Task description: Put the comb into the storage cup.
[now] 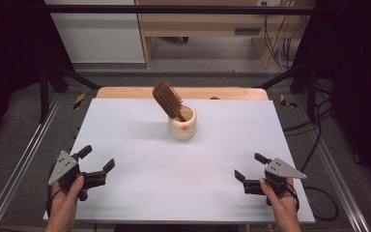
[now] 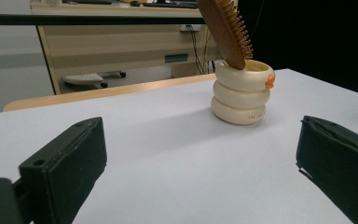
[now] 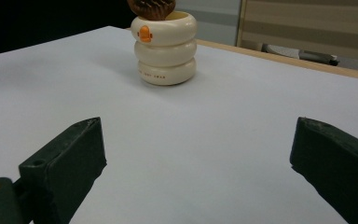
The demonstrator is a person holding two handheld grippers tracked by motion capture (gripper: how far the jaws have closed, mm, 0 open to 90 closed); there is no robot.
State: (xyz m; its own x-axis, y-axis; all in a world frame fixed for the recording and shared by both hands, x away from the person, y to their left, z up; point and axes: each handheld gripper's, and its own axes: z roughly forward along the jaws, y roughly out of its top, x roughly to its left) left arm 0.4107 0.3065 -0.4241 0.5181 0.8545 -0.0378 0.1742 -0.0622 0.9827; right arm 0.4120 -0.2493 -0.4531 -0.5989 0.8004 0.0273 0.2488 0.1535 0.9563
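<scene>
- A cream holder made of three stacked rings stands upright on the white table, a little beyond the table's middle.
- A small orange mark sits on the holder's side that faces the person.
- A brown wooden hairbrush stands in the holder with its handle down inside and its bristled head up, leaning to the left and away from the person in the high view.
- In the left gripper view the hairbrush tilts up and to the left out of the holder, with the bristles on its right side.
- In the right gripper view the holder stands far ahead, and the lower edge of the brush head shows at the top of it.
- The left gripper rests near the front left corner of the table, held in the left hand; its jaws stand wide apart with nothing between them.
- The right gripper rests near the front right corner, held in the right hand; its jaws also stand wide apart and hold nothing.
- Both grippers point inward toward the holder and lie well apart from it and from each other.
- A strip of bare wood shows along the table's far edge.
</scene>
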